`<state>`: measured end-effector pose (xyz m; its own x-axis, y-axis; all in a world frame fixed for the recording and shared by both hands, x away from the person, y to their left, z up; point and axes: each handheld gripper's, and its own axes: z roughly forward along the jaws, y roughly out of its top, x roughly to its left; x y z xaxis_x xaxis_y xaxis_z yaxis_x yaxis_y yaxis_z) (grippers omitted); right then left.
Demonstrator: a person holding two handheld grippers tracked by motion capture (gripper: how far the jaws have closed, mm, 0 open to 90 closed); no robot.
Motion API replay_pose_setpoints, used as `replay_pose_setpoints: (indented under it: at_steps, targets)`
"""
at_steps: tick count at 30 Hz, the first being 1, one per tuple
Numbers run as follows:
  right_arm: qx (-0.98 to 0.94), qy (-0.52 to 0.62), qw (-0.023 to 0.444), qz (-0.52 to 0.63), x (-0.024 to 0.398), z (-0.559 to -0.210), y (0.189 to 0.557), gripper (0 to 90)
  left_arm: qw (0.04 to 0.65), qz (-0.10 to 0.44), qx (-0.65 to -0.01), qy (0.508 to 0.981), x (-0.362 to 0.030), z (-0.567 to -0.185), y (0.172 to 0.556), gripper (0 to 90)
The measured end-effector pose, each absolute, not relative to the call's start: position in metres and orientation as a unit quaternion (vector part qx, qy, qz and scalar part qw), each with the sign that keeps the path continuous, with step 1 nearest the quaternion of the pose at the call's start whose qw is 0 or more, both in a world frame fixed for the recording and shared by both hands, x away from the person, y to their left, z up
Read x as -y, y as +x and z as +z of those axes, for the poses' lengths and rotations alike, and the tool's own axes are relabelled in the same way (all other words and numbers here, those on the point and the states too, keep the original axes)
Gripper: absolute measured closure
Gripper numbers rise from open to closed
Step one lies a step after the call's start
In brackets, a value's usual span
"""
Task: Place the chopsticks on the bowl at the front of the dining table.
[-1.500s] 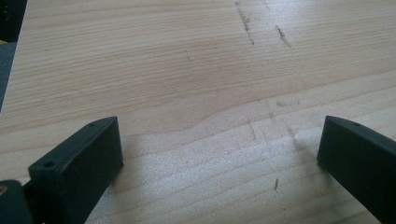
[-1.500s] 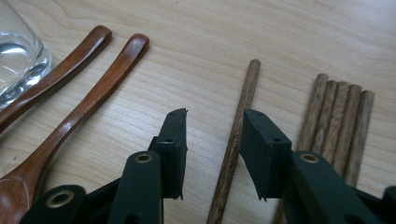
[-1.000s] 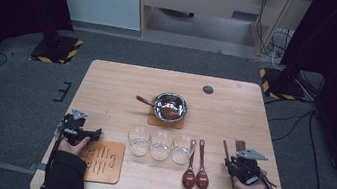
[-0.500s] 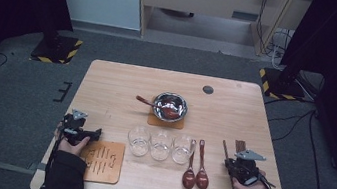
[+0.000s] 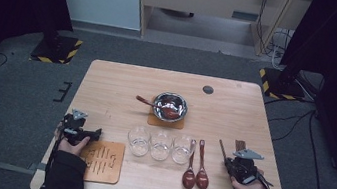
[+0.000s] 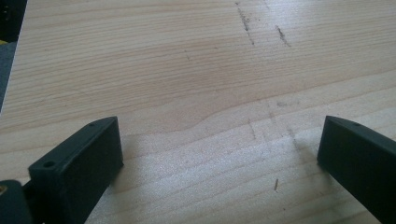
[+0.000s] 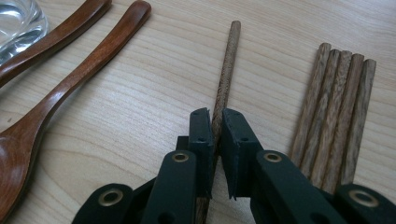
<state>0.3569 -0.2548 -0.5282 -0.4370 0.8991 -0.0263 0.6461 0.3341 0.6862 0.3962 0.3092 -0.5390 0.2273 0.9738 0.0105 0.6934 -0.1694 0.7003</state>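
Observation:
My right gripper is shut on a single dark wooden chopstick that lies on the table; its jaws have just been closing with the chopstick between them. In the high view this gripper sits near the table's front right, and the chopstick sticks out ahead of it. A bundle of several more chopsticks lies just to the right. My left gripper stands open over bare wood, nothing between its jaws. It rests at the front left.
Two brown wooden spoons lie left of the right gripper. Three clear glasses stand in a row at mid table. Behind them a steel bowl with a spoon sits on a coaster. A wooden mat lies beside the left hand.

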Motion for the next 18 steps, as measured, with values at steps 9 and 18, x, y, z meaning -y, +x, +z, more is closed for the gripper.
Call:
replay_pose_setpoints:
  at_steps: [9,18]
  targets:
    - [-0.791,0.488,0.204,0.307,0.246,-0.528,0.363,83.3,0.293,0.239,-0.574,0.726,-0.309,-0.539,0.396,0.0]
    - [-0.792,0.486,0.206,0.308,0.237,-0.528,0.372,83.7,0.293,0.239,-0.574,0.726,-0.309,-0.539,0.396,0.0]
